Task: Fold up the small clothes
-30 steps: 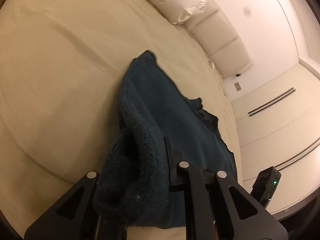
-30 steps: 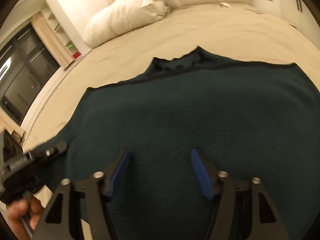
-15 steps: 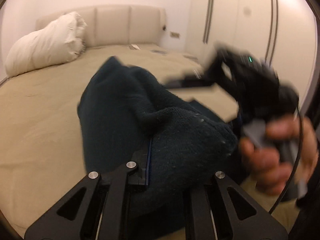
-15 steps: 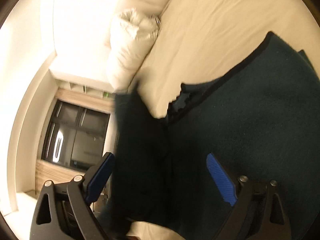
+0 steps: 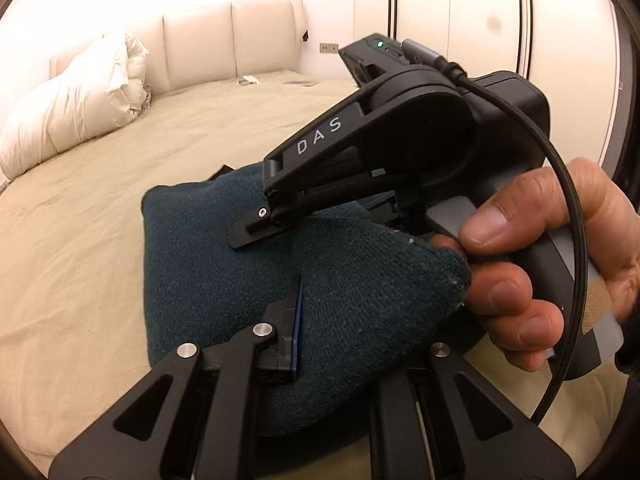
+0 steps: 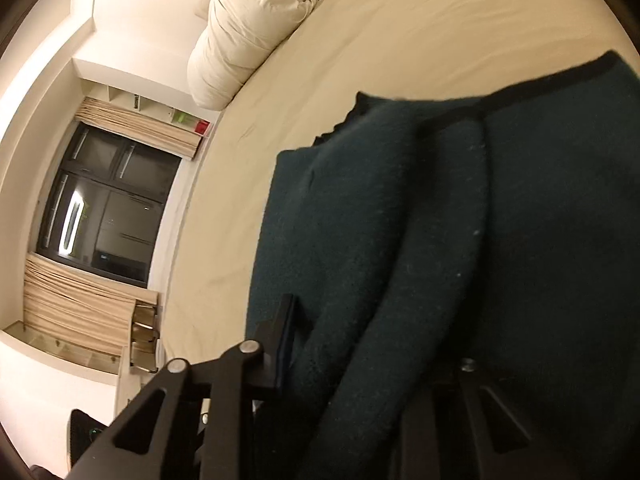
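A dark teal knit sweater (image 5: 224,264) lies on the beige bed (image 5: 120,184), its left part folded over the middle. My left gripper (image 5: 344,320) is shut on a bunched fold of the sweater, the cloth bulging over its right finger. The right gripper's body (image 5: 384,148) shows in the left wrist view, held by a hand (image 5: 560,248), its fingers pressed into the sweater. In the right wrist view the right gripper (image 6: 372,344) is shut on a thick fold of the sweater (image 6: 520,220), which covers its right finger.
A white duvet bundle (image 5: 68,104) lies at the head of the bed by the padded headboard (image 5: 232,44). Wardrobe doors (image 5: 460,12) stand on the right. A dark window with curtains (image 6: 104,208) is beyond the bed's left side.
The left gripper carried the sleeve side over onto the sweater's middle. The right gripper went from open above the flat sweater to shut on a fold, close beside the left gripper.
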